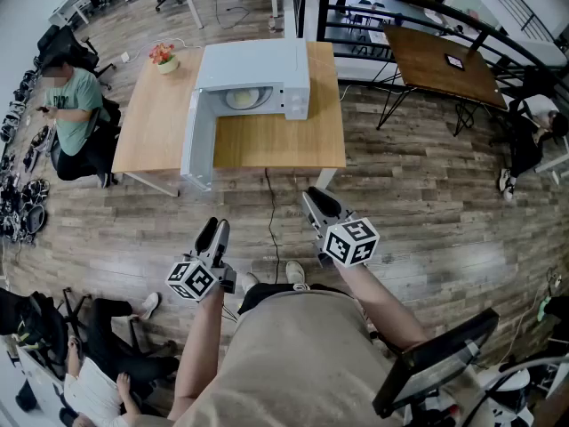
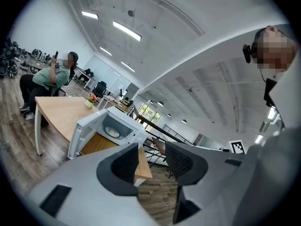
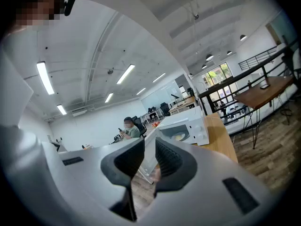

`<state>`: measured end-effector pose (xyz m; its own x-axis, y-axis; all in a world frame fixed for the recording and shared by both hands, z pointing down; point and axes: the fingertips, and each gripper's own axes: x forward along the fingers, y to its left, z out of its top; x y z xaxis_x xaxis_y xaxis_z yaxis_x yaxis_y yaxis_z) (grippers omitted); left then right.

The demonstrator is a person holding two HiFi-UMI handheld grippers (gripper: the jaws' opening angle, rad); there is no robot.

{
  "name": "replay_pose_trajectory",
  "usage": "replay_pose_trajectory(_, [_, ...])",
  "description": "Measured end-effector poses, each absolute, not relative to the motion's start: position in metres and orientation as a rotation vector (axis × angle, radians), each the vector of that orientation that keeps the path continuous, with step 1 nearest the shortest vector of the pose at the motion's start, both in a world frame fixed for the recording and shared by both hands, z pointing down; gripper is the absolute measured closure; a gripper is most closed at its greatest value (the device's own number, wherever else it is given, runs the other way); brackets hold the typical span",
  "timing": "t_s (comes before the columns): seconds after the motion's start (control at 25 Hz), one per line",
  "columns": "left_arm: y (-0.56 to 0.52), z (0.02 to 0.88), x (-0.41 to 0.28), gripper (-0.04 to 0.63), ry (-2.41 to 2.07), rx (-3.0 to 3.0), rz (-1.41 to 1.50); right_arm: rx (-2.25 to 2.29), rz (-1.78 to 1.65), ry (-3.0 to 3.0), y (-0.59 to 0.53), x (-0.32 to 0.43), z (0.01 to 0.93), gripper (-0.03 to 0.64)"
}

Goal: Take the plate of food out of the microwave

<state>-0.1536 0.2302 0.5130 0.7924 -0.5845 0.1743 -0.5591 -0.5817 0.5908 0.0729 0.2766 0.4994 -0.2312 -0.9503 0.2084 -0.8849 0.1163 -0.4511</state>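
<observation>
A white microwave point(image 1: 267, 74) stands on a light wooden table point(image 1: 151, 118), its door point(image 1: 197, 136) swung open toward me on the left. Inside on the turntable lies a pale plate of food point(image 1: 242, 98). Both grippers are held low over the floor, well short of the table. My left gripper point(image 1: 213, 229) is open wide with nothing between its pads. My right gripper point(image 1: 314, 198) has only a narrow gap, also empty. The left gripper view shows the left gripper point(image 2: 151, 161), the microwave point(image 2: 123, 122) and the plate point(image 2: 113, 132). The right gripper view shows the right gripper point(image 3: 148, 157), the microwave point(image 3: 190, 121) and the plate point(image 3: 180, 136).
A small flower pot point(image 1: 164, 58) sits at the table's far left corner. A person in green point(image 1: 76, 105) sits left of the table. A black cord point(image 1: 269, 207) runs across the floor from the table. A dark wooden desk point(image 1: 440, 60) and black railing stand at the right.
</observation>
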Motion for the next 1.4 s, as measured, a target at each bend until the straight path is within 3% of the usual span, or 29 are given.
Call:
replay_pose_trajectory(0.36, [0.234, 0.517, -0.136, 0.433, -0.816, 2.349, -0.029, -1.670, -0.897, 2.188, 0.282, 0.068, 0.505, 0.500])
replay_pose_trajectory(1.4, [0.239, 0.523, -0.136, 0.433, -0.878, 2.319, -0.025, -1.634, -1.023, 2.064, 0.278, 0.076, 0.520, 0.500])
